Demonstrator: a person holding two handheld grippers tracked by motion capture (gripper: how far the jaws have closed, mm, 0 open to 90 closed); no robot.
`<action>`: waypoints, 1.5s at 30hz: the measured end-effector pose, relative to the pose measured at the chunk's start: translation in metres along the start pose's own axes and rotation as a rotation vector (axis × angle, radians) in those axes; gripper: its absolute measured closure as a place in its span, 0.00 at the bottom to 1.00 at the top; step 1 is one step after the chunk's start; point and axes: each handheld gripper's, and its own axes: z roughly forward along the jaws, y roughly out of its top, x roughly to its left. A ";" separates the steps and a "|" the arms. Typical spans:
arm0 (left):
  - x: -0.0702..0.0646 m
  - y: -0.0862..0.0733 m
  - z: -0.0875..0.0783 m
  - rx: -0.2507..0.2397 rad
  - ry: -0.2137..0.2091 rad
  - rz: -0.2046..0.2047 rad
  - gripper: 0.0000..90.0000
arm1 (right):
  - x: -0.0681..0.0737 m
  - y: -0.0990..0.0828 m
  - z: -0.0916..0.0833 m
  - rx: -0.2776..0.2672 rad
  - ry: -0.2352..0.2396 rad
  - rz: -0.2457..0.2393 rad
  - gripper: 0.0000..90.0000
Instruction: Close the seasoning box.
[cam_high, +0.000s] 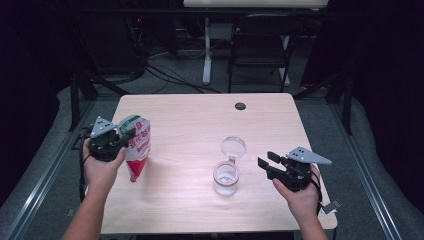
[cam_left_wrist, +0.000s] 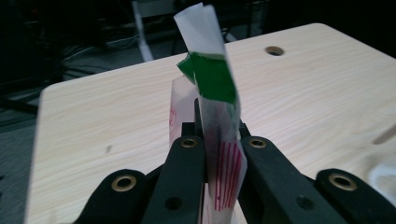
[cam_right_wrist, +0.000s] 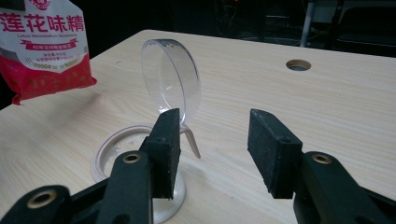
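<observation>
Two hand-held grippers over the bench (cam_high: 190, 115); pouch held at left, jar at centre-right.
Left hand-held gripper (cam_high: 125, 135) is clamped on the upper part of the red-and-white pouch (cam_high: 137, 150), which hangs just above the bench's left side. Right hand-held gripper (cam_high: 264, 164) stands wide, gripping nothing, just right of the clear jar (cam_high: 226, 179); the jar's hinged lid (cam_high: 233, 147) is tipped open on the far side.

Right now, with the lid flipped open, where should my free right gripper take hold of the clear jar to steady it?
Grip the clear jar around its round body below the rim, coming level from its right, where the open right gripper already is. The hinged lid stands up at the far side, so that side is blocked.
</observation>
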 end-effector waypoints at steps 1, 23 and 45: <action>-0.005 0.001 0.002 0.004 -0.015 0.014 1.00 | 0.000 0.000 0.000 0.003 0.001 0.001 0.60; -0.110 0.008 0.046 0.011 -0.270 0.136 1.00 | -0.003 0.002 -0.004 -0.004 0.008 0.004 0.61; -0.115 -0.039 0.033 0.027 -0.345 0.129 1.00 | 0.015 0.007 0.000 0.047 0.092 -0.054 0.73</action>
